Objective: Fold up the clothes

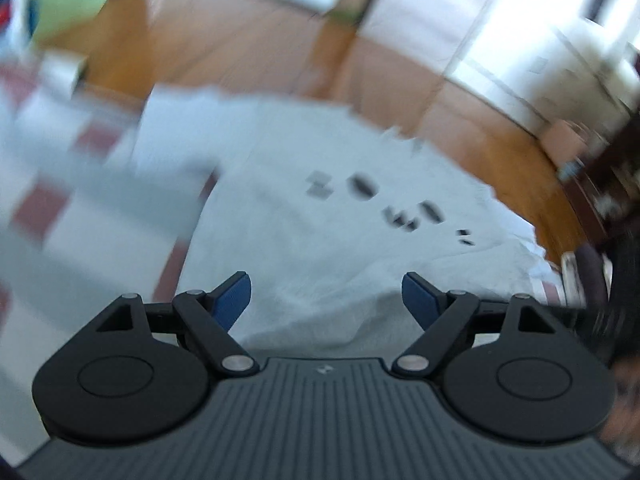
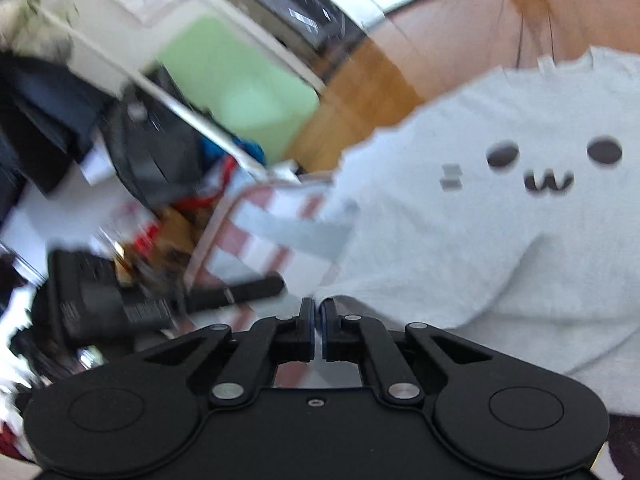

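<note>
A light grey sweatshirt (image 1: 320, 220) with a dark cat-face print lies spread flat. In the left wrist view my left gripper (image 1: 326, 296) hovers over its near part, jaws wide apart, with nothing between the blue pads (image 1: 234, 300). In the right wrist view the sweatshirt (image 2: 480, 240) fills the right half, and its near left corner runs up to my right gripper (image 2: 318, 308). That gripper is shut, and the fabric edge appears pinched at its tips. Both views are motion-blurred.
A red-and-white striped cloth (image 2: 272, 248) lies under and left of the sweatshirt, also seen as the striped cloth (image 1: 40, 200). Wooden floor (image 1: 240, 48) lies beyond. A black device (image 2: 100, 304) and dark clutter (image 2: 152, 140) sit left, near a green panel (image 2: 240, 80).
</note>
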`<state>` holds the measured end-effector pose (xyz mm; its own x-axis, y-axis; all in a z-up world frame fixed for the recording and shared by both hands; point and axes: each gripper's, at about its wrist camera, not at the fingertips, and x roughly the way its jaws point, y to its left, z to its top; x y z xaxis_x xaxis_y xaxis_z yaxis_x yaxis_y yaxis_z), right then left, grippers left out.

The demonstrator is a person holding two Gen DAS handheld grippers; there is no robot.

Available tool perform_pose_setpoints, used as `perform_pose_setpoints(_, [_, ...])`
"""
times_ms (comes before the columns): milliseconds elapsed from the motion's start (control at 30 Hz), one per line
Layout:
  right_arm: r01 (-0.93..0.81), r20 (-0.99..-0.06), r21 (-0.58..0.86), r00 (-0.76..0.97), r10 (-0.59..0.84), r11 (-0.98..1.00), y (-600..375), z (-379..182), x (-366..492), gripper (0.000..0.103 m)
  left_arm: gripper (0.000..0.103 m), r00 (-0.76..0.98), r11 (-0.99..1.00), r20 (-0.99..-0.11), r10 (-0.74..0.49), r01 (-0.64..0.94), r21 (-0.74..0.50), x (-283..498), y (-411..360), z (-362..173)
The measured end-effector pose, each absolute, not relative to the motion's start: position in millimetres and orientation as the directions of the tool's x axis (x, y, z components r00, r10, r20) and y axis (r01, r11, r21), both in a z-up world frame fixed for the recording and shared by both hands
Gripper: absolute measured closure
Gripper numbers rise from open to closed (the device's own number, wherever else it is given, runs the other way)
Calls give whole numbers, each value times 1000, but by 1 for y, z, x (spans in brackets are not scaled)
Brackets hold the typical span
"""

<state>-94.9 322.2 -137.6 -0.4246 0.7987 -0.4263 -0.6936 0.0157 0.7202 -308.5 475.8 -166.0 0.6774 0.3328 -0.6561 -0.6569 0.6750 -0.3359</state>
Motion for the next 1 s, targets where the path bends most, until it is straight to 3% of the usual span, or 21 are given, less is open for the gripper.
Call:
perform_pose_setpoints(233, [-833,-402,543,-368,839,-105,320,-61,-93,97,20,788,826,-448,423,-538,-166,-300,434,-128])
perform_pose_setpoints(400, [-853,-466,489,-431,772,-182,333,-40,-98,97,20,800,899,-450,396,-437,14,-282,407,-130])
perform_pose_setpoints(600, [-815,-451,507,-527,720,-279,336,-31,-103,97,16,698,820,-431,572,-471,325,-247,383,-143])
perform_pose_setpoints(667, [-815,-460,502,-536,708,-291,338,-32,-107,97,16,708,810,-398,583,-466,357,-240,379,-143])
perform_pose_setpoints(700, [-814,-466,501,-539,702,-293,338,-35,-107,97,19,724,812,-377,578,-464,354,-239,378,-141])
perform_pose_setpoints(767, [-814,-478,509,-538,694,-281,338,-41,-105,94,61,760,842,-365,538,-462,278,-238,384,-132])
perform_pose_setpoints(800, [-815,-472,520,-524,709,-257,336,-41,-99,92,94,776,858,-365,514,-460,229,-237,389,-127])
perform_pose_setpoints(867, [-761,-368,608,-522,769,-226,321,-33,-68,91,99,786,869,-375,492,-471,154,-236,402,-124])
perform_pose_setpoints(933, [-702,-271,684,-497,824,-199,306,-26,-38,70,99,755,842,-385,531,-522,138,-234,414,-124])
perform_pose_setpoints(967, [-745,-310,654,-425,851,-134,295,-22,-21,52,99,739,827,-390,549,-546,130,-233,420,-124])
perform_pose_setpoints(1000, [-782,-346,620,-349,871,-67,284,-19,-5,48,99,729,817,-395,559,-566,112,-233,425,-124])
